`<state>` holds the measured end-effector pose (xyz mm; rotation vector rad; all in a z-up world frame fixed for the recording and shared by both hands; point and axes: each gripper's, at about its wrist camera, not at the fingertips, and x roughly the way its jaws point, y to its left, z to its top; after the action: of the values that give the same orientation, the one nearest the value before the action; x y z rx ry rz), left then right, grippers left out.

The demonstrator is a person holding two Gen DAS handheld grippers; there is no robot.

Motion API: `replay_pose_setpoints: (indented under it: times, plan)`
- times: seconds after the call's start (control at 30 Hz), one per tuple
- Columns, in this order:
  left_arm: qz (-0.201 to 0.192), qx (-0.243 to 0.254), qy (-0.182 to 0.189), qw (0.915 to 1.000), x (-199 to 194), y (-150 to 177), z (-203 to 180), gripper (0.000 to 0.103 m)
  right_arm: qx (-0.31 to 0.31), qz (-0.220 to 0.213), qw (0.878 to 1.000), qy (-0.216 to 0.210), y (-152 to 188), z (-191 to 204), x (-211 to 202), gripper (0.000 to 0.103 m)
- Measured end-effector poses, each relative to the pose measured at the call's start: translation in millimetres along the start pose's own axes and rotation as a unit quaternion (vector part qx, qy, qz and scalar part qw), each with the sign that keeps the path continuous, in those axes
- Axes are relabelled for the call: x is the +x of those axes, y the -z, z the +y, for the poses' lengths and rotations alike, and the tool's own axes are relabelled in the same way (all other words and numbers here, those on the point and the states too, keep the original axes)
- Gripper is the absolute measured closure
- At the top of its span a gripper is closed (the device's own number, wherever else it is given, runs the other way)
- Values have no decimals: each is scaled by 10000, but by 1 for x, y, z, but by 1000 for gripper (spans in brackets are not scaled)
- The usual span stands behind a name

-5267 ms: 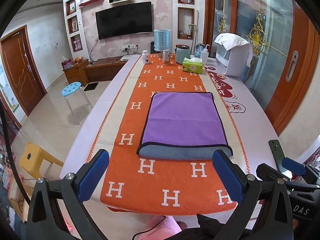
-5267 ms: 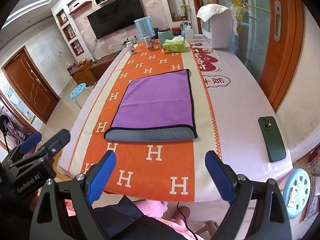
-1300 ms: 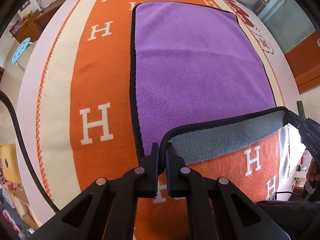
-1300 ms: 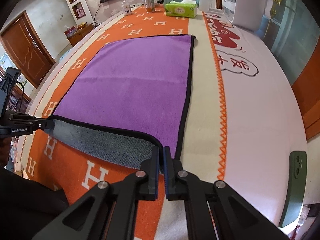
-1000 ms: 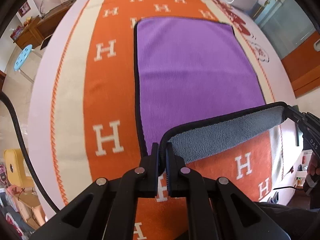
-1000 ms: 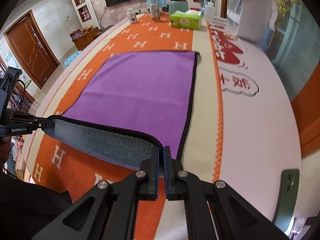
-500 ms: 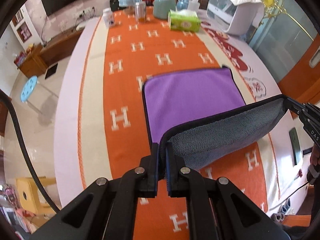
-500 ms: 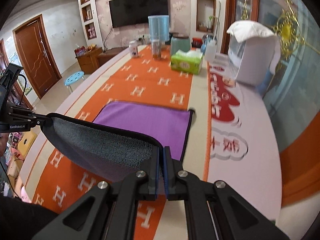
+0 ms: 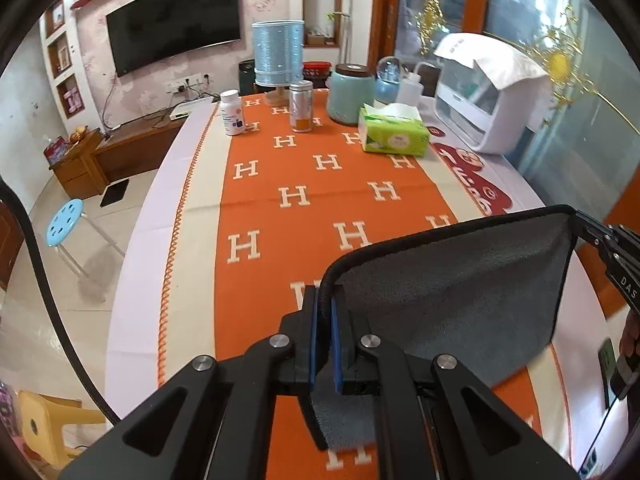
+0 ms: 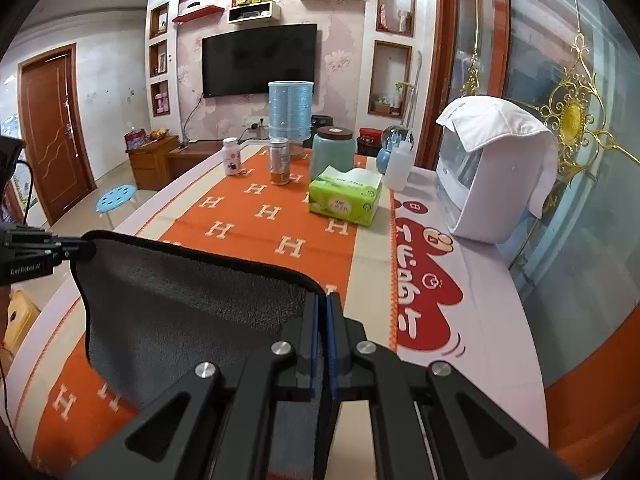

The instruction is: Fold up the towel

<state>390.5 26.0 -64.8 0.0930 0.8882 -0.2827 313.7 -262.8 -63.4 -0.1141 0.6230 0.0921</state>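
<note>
The towel [image 9: 452, 292] is lifted above the orange H-patterned runner [image 9: 304, 184]; only its grey underside with black trim faces the cameras. My left gripper [image 9: 324, 304] is shut on the towel's near-left corner. My right gripper [image 10: 322, 300] is shut on the near-right corner, and the towel [image 10: 188, 308] hangs stretched between them. The right gripper also shows at the right edge of the left wrist view [image 9: 600, 236]; the left gripper shows at the left edge of the right wrist view [image 10: 60, 248]. The towel's purple side and lower part are hidden.
At the table's far end stand a green tissue pack [image 9: 392, 136], a teal jar [image 9: 351, 94], a metal can [image 9: 301, 106], a white pill bottle [image 9: 232, 113], a blue cylinder [image 9: 278, 58] and a white appliance [image 9: 488, 100]. A blue stool [image 9: 64, 222] stands left.
Both grippers have closed on the towel's near corners and raised them high and forward, so the purple face has dropped out of sight and the far end of the table has come into view.
</note>
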Motion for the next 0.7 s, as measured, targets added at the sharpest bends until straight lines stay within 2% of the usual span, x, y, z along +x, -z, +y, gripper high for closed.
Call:
replay_pose_setpoints:
  times: [0.27, 0.3, 0.33, 0.43, 0.5, 0.57, 0.63, 0.7]
  plan:
    - [222, -242, -30, 9995, 54, 5, 6, 96, 40, 126, 9998, 148, 6, 3, 40, 98]
    - [275, -325, -77, 9991, 60, 6, 8, 84, 30, 164, 9997, 151, 8, 4, 43, 98]
    - [292, -388, -143, 9987, 64, 7, 10, 68, 34, 235, 9996, 152, 9, 4, 48, 98]
    - [301, -603, -251, 9974, 69, 8, 18, 54, 104, 387, 9991, 123, 12, 4, 56, 97]
    - [346, -699, -261, 9966, 71, 9, 22, 51, 118, 397, 9990, 153, 13, 3, 57, 95]
    - [374, -730, -320, 9961, 72, 10, 25, 46, 148, 405, 9989, 196, 14, 2, 58, 83]
    - [357, -735, -362, 9960, 70, 10, 26, 39, 193, 379, 9989, 213, 14, 0, 56, 58]
    - [327, -745, -359, 9960, 65, 10, 26, 33, 206, 347, 9989, 241, 14, -1, 52, 51]
